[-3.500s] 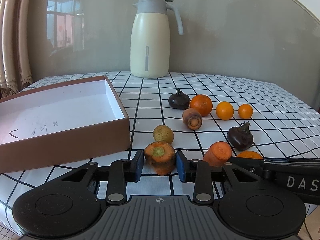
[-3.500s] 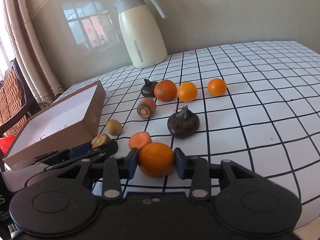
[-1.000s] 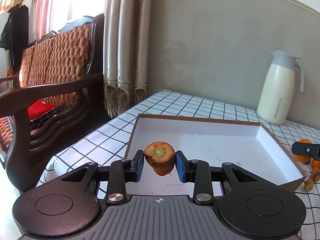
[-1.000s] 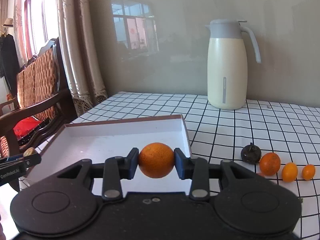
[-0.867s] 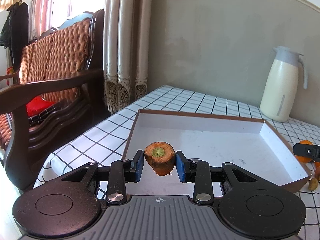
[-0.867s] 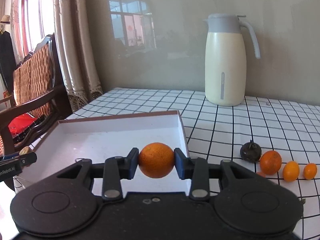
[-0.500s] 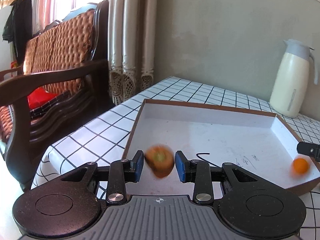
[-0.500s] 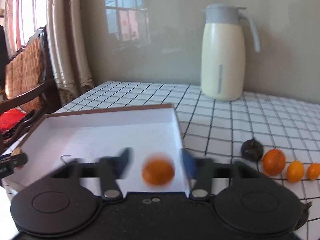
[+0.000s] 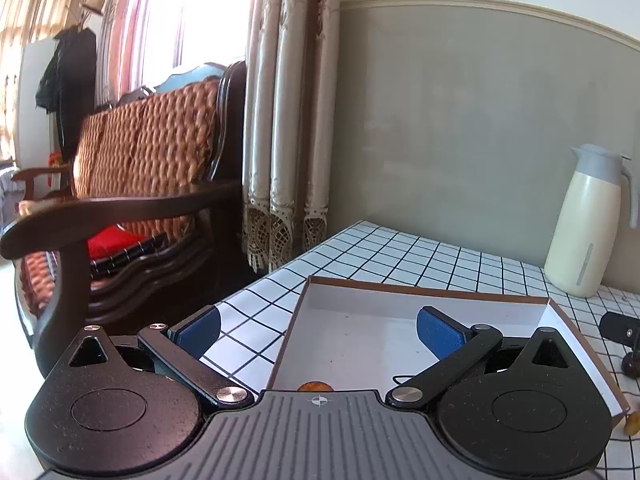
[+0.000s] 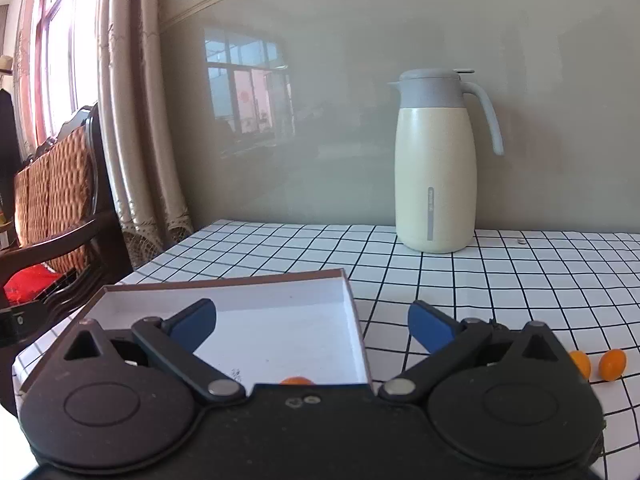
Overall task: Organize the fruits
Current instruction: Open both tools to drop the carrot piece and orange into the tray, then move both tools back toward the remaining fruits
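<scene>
My left gripper (image 9: 318, 330) is wide open and empty above the near corner of the brown box (image 9: 420, 286) with a white inside. The top of the carrot stub (image 9: 315, 386) shows in the box just past the gripper body. My right gripper (image 10: 312, 326) is also wide open and empty above the box (image 10: 224, 279). The top of the orange (image 10: 297, 380) shows in the box below it. Two small oranges (image 10: 612, 364) lie on the table at the right.
A cream thermos jug (image 10: 436, 164) stands at the back of the checked table (image 10: 480, 276); it also shows in the left wrist view (image 9: 588, 220). A dark wooden armchair (image 9: 120, 200) stands left of the table. A dark fruit (image 9: 632, 364) lies at the right edge.
Both grippers opened and let go: the carrot stub and the orange dropped into the box. Both grippers rose and now sit wide open above it.
</scene>
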